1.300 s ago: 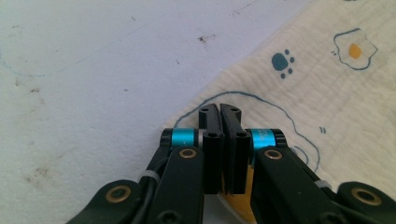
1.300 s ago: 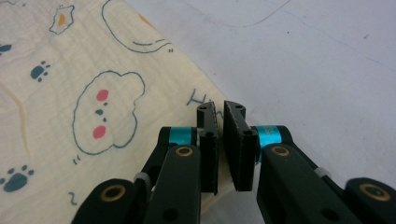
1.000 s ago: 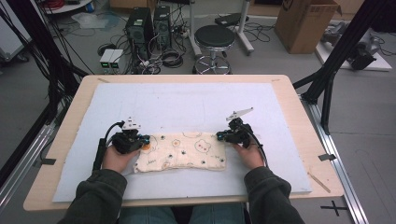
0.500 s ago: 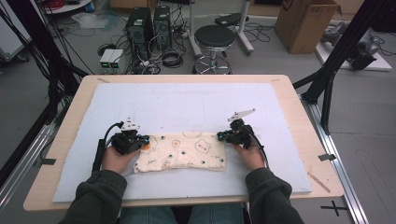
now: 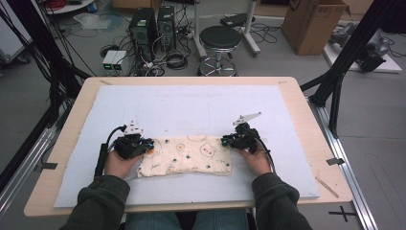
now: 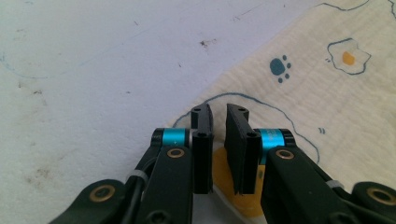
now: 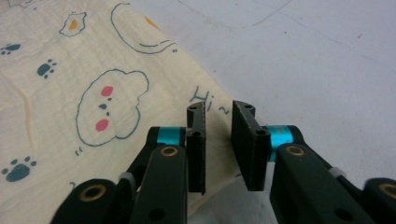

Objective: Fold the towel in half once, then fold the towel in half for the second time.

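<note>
the folded cloth (image 5: 186,155), cream with bears and paw prints, lies flat on the white mat (image 5: 191,110) near the table's front edge, about midway between its left and right edges; the left gripper (image 5: 143,143) sits at the cloth's left end and the right gripper (image 5: 229,141) at its right end, one at each end so the fold can be laid down square; both sets of jaws have just been opening; in the left gripper view the pads (image 6: 201,135) stand a little apart over the cloth's edge, not pressing it; in the right gripper view the pads (image 7: 196,140) are likewise parted, the cloth's corner lying between them, free; this looks like a release after a fold, with the cloth resting under its own weight.
</note>
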{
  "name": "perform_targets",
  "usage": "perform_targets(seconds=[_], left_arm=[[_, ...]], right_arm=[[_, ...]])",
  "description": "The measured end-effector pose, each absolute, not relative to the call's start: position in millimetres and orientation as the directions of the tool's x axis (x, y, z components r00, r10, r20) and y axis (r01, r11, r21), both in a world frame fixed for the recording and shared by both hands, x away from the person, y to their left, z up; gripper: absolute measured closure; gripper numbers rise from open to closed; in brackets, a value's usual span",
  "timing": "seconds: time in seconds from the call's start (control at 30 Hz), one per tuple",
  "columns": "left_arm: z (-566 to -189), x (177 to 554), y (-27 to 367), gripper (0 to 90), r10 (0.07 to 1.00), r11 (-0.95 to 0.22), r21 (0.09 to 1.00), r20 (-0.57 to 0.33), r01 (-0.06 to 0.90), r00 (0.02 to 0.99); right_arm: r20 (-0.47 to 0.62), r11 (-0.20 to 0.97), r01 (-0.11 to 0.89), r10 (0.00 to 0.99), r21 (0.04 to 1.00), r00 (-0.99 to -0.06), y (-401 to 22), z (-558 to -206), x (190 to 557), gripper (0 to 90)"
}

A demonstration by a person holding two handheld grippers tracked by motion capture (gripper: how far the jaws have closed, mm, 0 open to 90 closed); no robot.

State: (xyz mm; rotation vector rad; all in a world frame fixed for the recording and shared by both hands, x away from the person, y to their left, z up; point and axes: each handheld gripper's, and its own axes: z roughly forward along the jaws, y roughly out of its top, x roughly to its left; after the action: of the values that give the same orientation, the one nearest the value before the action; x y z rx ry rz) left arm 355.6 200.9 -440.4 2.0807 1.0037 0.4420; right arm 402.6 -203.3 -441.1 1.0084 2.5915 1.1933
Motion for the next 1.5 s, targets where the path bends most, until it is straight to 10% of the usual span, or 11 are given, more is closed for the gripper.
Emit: perform_targets(seconds=[0.4, 0.87, 1.5], left_arm=[[-430.2, 351.3, 206.4, 69.7, 0.767, -0.335, 0.807, -0.067, 0.487, 0.638], [-414.3, 342.9, 213.3, 41.8, 0.733, -0.292, 0.830, -0.124, 0.474, 0.669], [-395.0, 343.4, 222.3, 29.7, 0.729, -0.282, 0.836, -0.133, 0.471, 0.672]], right_arm=[[0.162, 0.453, 0.494, 0.594, 0.742, -0.788, -201.0, -434.1, 397.6, 59.6], [0.172, 0.448, 0.485, 0.577, 0.751, -0.798, -203.6, -415.2, 387.6, 20.2], [0.163, 0.455, 0.463, 0.556, 0.761, -0.815, -202.8, -392.8, 387.2, 12.2]])
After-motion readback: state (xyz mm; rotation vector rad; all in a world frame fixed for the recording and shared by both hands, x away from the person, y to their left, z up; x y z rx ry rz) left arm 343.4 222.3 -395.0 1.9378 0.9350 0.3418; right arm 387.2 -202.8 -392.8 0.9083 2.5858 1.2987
